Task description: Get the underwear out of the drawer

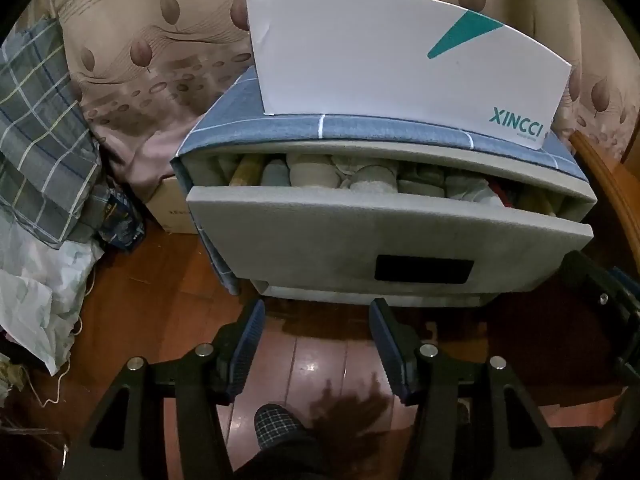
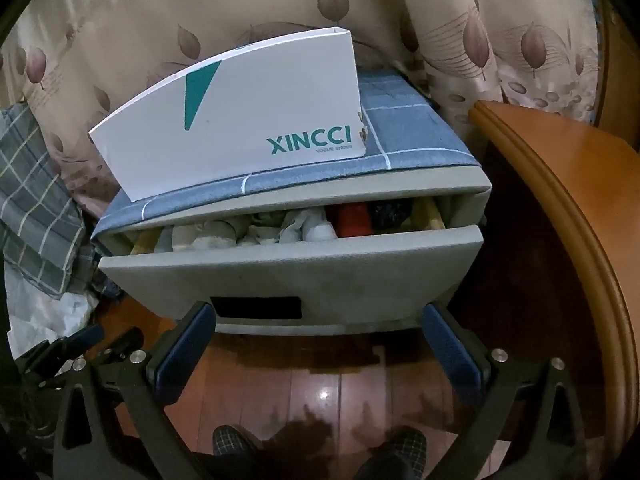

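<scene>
A grey fabric drawer [image 1: 360, 232] [image 2: 300, 268] stands pulled partly out of its small cabinet. It is packed with rolled pale underwear and socks [image 1: 312, 174] [image 2: 296, 226]; a red roll [image 2: 352, 218] and a dark one [image 2: 386, 212] lie towards its right end. A dark handle slot [image 1: 424, 268] sits low on the drawer front. My left gripper [image 1: 318, 308] hovers open over the wooden floor just in front of the drawer, nothing between its fingers. My right gripper [image 2: 318, 312] is spread wide in front of the drawer's lower edge, also holding nothing.
A white XINCCI box [image 1: 380, 52] stands on the cabinet's blue checked top [image 2: 404, 128]. A wooden furniture edge [image 2: 560, 184] crowds the right side. Plaid bedding [image 1: 36, 140], white bags and a cardboard box [image 1: 172, 204] lie at the left. A person's slippered foot [image 1: 276, 424] is below.
</scene>
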Action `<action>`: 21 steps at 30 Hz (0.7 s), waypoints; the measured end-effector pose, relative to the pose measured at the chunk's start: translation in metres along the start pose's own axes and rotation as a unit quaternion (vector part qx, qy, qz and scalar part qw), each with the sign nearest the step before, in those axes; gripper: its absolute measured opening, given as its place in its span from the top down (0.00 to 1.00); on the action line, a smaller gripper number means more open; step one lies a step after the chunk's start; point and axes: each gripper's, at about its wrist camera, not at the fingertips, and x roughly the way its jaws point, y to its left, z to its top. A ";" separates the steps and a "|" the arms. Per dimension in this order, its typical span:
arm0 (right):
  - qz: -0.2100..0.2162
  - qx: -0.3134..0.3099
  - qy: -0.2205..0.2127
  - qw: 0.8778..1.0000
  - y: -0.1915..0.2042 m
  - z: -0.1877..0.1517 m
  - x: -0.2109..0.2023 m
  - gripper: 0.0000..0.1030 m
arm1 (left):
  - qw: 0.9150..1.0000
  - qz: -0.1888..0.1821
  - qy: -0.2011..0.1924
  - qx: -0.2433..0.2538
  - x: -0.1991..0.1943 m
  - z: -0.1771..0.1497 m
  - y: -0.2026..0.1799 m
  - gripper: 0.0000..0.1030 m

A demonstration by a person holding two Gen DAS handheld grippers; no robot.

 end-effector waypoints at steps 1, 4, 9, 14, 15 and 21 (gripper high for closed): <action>0.000 0.000 0.001 1.000 0.000 0.000 0.000 0.01 | 1.000 0.000 0.000 0.000 0.001 0.001 -0.001 0.46; 0.000 0.000 0.003 1.000 -0.002 0.000 0.002 0.01 | 1.000 0.005 0.001 0.002 0.002 0.001 -0.003 0.46; 0.000 -0.001 0.005 1.000 -0.002 0.000 0.002 0.01 | 1.000 0.007 0.001 0.003 0.003 0.001 -0.004 0.46; 0.003 0.001 0.005 1.000 -0.004 0.001 0.003 0.01 | 1.000 0.009 0.002 0.004 0.004 0.001 -0.003 0.46; 0.002 0.004 0.004 1.000 -0.004 0.001 0.004 0.01 | 1.000 0.007 0.002 0.004 0.004 0.001 -0.003 0.46; 0.003 0.004 0.006 1.000 -0.006 -0.001 0.005 0.01 | 1.000 0.008 0.002 0.005 0.003 0.001 -0.002 0.46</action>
